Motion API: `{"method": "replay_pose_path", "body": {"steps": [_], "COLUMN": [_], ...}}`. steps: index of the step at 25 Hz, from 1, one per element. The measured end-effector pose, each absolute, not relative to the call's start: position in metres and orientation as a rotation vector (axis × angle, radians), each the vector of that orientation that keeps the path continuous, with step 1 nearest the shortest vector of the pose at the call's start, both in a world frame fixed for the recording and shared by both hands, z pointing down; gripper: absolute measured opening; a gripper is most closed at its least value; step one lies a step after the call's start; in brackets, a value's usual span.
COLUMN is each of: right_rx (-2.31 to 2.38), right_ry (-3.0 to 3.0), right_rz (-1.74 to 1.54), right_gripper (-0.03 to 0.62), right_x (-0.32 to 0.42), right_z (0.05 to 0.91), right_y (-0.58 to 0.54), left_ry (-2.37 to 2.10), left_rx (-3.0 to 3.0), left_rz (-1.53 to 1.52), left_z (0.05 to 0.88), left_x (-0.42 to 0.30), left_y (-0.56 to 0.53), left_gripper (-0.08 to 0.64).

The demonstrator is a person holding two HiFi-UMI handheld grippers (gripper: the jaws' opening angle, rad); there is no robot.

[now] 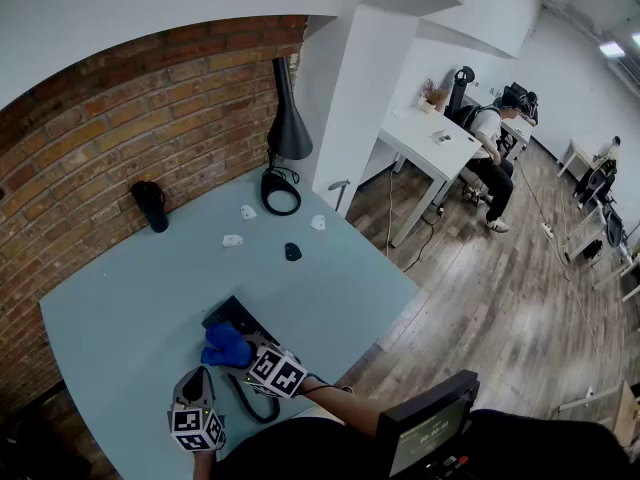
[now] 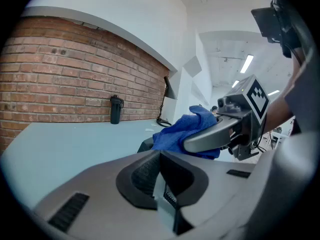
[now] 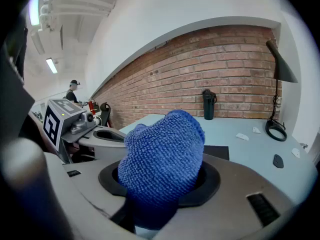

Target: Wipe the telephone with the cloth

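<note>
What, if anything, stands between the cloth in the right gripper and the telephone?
Nothing visible does. The right gripper is shut on the blue cloth, which in the head view sits right at the near edge of the black telephone. The left gripper is off to the side, nearer the person, not between them.

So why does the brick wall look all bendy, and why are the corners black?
Head view: the wide lens bows the brick wall into an arc. Left gripper view: the same kind of lens leaves black rounded corners, and the brick lines curve there too. Right gripper view: black corners again, the weave of the blue cloth crisp up close, a ceiling light glaring at top left.
</note>
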State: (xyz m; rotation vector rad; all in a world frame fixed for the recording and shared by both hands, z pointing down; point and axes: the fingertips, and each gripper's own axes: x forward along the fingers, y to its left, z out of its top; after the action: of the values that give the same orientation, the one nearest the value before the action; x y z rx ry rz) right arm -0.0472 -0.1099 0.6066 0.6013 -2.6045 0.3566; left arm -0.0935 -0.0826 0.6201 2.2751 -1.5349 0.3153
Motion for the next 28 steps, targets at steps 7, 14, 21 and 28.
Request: {"method": "replay_pose_path", "body": {"steps": [7, 14, 21, 28], "right_rx": [0.572, 0.553, 0.566, 0.625], "right_ry": [-2.608, -2.606, -2.571, -2.572], "right_rz": [0.395, 0.444, 0.382, 0.38], "right_gripper": [0.219, 0.235, 0.235, 0.235], "right_x": [-0.049, -0.049, -0.051, -0.055], "right_z": [0.609, 0.611, 0.611, 0.603], "right_y": [-0.106, -0.106, -0.129, -0.16], "left_ry": [-1.532, -1.529, -1.539, -1.56], "left_rx": [2.275, 2.274, 2.26, 2.243], "left_rz": [0.317, 0.318, 0.306, 0.294], "left_z": [0.621, 0.623, 0.622, 0.623], "left_x": [-0.093, -0.093, -0.095, -0.103], "left_y": [-0.081, -0.08, -0.08, -0.081], "left_gripper": [0.009, 0.009, 0.009, 0.009]}}
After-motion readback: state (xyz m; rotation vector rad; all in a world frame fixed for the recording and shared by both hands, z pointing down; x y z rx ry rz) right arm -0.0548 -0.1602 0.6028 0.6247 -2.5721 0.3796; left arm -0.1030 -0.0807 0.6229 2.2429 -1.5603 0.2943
